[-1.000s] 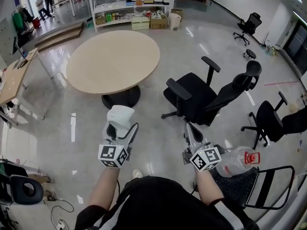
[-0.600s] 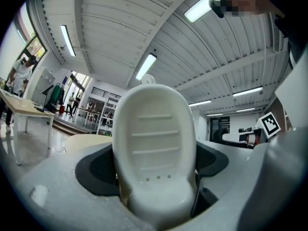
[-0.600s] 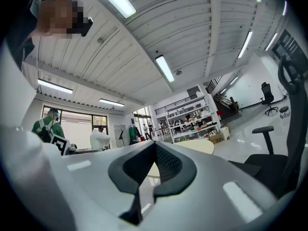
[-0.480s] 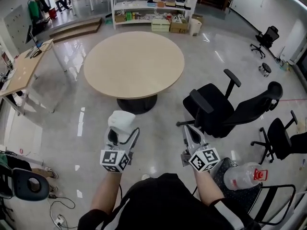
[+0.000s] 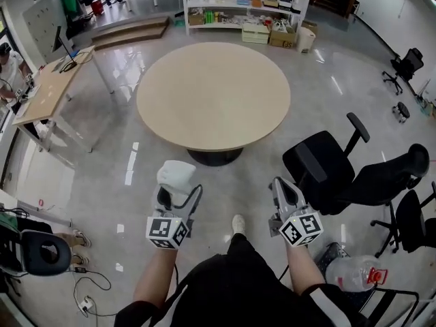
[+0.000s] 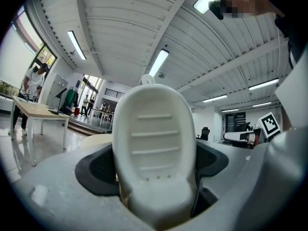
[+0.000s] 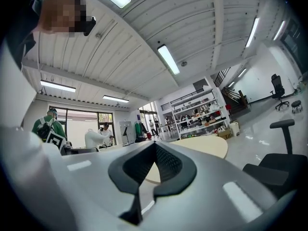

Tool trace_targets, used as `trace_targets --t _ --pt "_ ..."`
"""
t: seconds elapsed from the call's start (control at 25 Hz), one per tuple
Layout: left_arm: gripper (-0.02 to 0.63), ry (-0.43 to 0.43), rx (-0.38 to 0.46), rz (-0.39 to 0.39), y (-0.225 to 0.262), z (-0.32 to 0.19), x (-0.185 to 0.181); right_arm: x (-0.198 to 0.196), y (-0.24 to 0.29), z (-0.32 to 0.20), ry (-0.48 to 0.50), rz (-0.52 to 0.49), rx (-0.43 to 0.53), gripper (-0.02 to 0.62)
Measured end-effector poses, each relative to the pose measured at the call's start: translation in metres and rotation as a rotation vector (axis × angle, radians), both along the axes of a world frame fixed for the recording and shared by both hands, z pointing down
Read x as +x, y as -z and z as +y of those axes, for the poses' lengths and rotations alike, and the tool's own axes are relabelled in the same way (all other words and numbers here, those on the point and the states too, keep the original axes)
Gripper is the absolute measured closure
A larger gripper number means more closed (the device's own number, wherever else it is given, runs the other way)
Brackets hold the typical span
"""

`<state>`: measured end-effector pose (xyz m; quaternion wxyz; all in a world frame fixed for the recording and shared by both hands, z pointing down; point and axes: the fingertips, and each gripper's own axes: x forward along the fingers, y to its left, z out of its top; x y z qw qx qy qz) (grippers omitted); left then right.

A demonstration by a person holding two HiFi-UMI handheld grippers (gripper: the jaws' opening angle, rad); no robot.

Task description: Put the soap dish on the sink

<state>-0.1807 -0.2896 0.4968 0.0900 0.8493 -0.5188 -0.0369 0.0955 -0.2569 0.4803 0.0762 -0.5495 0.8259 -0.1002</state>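
A round table (image 5: 213, 94) with a pale wooden top stands mid-floor on a dark pedestal. Just right of it is a black office chair (image 5: 320, 172), with a reclined one (image 5: 392, 179) beside that. Behind the table, a white shelving unit (image 5: 245, 2) holds boxes. A wooden desk (image 5: 51, 90) stands at the left. A clear plastic bottle (image 5: 354, 272) with a red cap lies on a mesh seat at the lower right.
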Motion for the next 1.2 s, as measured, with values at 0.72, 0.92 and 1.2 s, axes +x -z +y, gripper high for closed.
trace_targets --t 0.72,0.92,1.2 --pt "0.15 0.115 -0.037 -0.08 -0.011 -0.179 0.051 0.057 -0.026 -0.202 0.112 -0.019 -0.043 0.591" --pt "0.15 0.13 -0.078 -0.091 -0.025 -0.204 0.068 0.061 -0.038 -0.225 0.16 0.002 -0.071 0.591" --pt "0.15 0.106 -0.165 -0.113 -0.058 -0.23 0.074 0.064 -0.054 -0.25 0.141 0.018 -0.101 0.591"
